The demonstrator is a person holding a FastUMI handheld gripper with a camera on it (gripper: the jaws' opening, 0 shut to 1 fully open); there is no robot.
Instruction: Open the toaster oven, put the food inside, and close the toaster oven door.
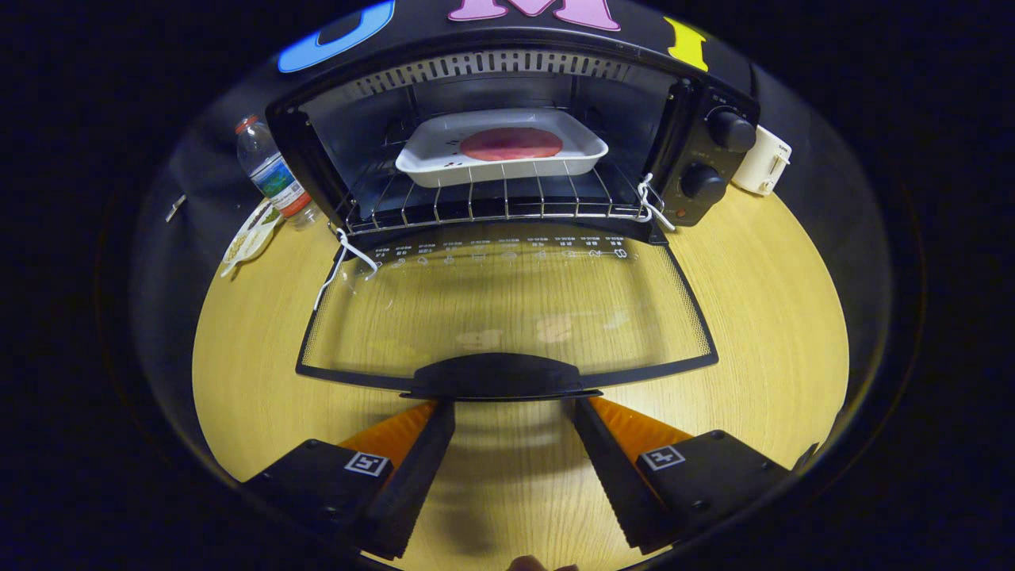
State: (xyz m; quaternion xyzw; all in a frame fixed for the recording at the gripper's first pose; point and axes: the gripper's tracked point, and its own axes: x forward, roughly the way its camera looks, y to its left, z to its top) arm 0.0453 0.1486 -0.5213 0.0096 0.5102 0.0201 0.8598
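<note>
Glass door [507,309] lies flat toward gripper [507,406], jaws apart, empty.

Bright overhead light on the table [753,317] (glass door [507,309] faintly reflective), strongly bowed fisheye edges.

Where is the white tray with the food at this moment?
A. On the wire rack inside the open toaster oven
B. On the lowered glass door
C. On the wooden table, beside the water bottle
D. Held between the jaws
A: the white tray with the food rests on the wire rack inside the toaster oven, behind the lowered glass door; the gripper is open just short of the door handle.
</note>
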